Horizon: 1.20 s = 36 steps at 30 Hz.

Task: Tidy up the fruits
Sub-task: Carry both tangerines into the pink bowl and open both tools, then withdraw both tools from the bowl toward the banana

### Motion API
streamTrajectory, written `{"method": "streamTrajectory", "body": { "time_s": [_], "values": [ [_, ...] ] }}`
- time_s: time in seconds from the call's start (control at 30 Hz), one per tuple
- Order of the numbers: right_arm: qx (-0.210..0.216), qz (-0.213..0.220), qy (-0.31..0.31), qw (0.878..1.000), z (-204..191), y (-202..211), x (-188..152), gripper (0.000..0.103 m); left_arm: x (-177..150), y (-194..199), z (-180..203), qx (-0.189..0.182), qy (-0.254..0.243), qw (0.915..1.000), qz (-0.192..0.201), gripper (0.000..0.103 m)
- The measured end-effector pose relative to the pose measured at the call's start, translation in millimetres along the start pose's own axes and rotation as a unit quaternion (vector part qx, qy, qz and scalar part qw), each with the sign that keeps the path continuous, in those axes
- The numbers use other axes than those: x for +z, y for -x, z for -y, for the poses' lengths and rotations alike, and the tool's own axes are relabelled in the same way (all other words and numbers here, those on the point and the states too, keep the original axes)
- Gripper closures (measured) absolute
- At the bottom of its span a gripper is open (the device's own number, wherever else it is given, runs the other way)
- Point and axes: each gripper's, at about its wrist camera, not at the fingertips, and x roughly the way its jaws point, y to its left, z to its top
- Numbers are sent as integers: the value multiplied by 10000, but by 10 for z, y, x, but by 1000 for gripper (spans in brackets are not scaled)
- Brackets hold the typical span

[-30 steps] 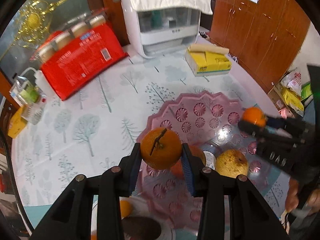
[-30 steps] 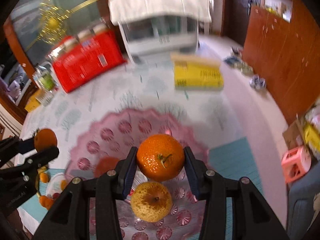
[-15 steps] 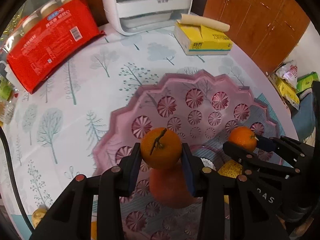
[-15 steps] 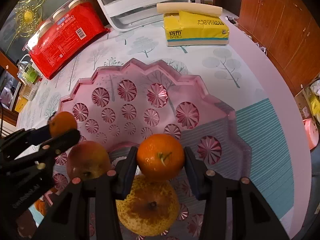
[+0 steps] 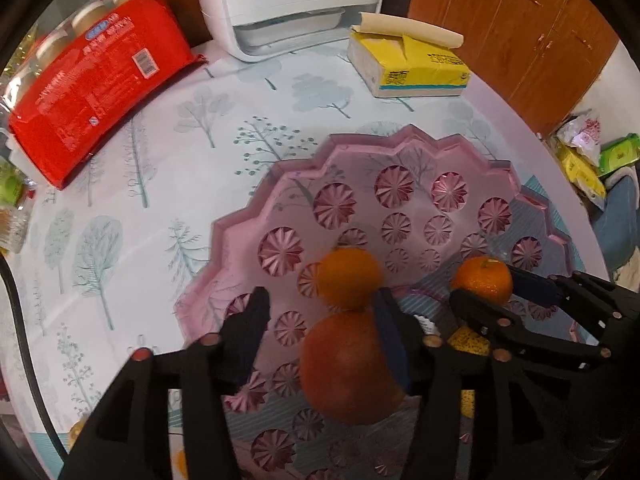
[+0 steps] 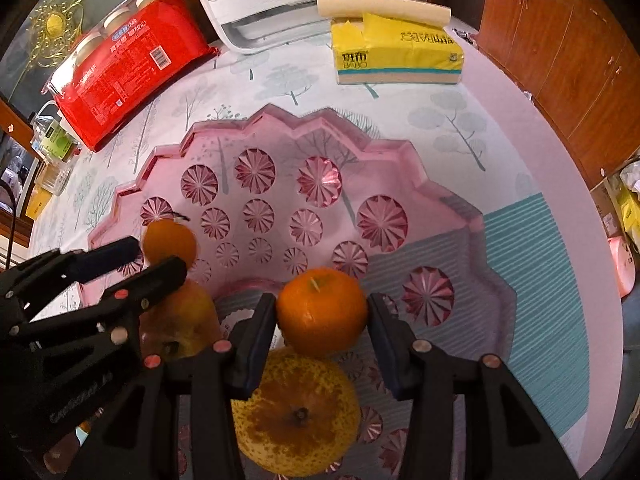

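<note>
Left gripper (image 5: 320, 312), black two-finger with blue pads, jaws opening over the pink translucent scalloped plastic tray (image 5: 400, 140). The stemmed orange mandarin (image 5: 350, 276) sits between the fingers, against the blue right pad; the left finger stands clear of it with an open gap. It lies just beyond and touching the larger reddish-orange round fruit (image 5: 348, 368) in the tray, which shows below the fingers.

Right gripper (image 6: 322, 316), same build, is clamped on a second orange mandarin (image 6: 322, 310), both pads pressing its sides, green stem nub facing up. It is held low over the tray, directly above a speckled yellow pear-like fruit (image 6: 296, 412) lying on the tray floor. In the left wrist view this mandarin is well right of the released one.

Background on the tree-print tablecloth (image 5: 140, 220): red plastic multipack of jars (image 5: 92, 92), yellow tissue pack (image 6: 396, 56), white countertop appliance (image 5: 288, 4).
</note>
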Motion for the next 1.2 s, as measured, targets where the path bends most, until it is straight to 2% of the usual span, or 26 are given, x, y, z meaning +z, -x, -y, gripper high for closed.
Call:
{"method": "streamTrajectory", "body": {
  "time_s": [0.07, 0.13, 0.43, 0.87, 1.2],
  "values": [
    [53, -21, -49, 10000, 18, 18, -7, 56, -8, 40, -4, 135, -16, 9999, 41, 35],
    [82, -38, -95, 9999, 34, 45, -9, 56, -22, 85, -9, 165, -25, 9998, 48, 31],
    [17, 56, -57, 10000, 23, 217, -56, 52, -150, 320, 17, 320, -172, 9992, 161, 25],
    [-71, 175, -115, 9998, -27, 451, -120, 47, -285, 745, 87, 350, -148, 9984, 413, 24],
    [14, 381, -88, 9992, -100, 810, -265, 46, -525, 1201, 34, 340, 202, 9973, 617, 23]
  ]
}}
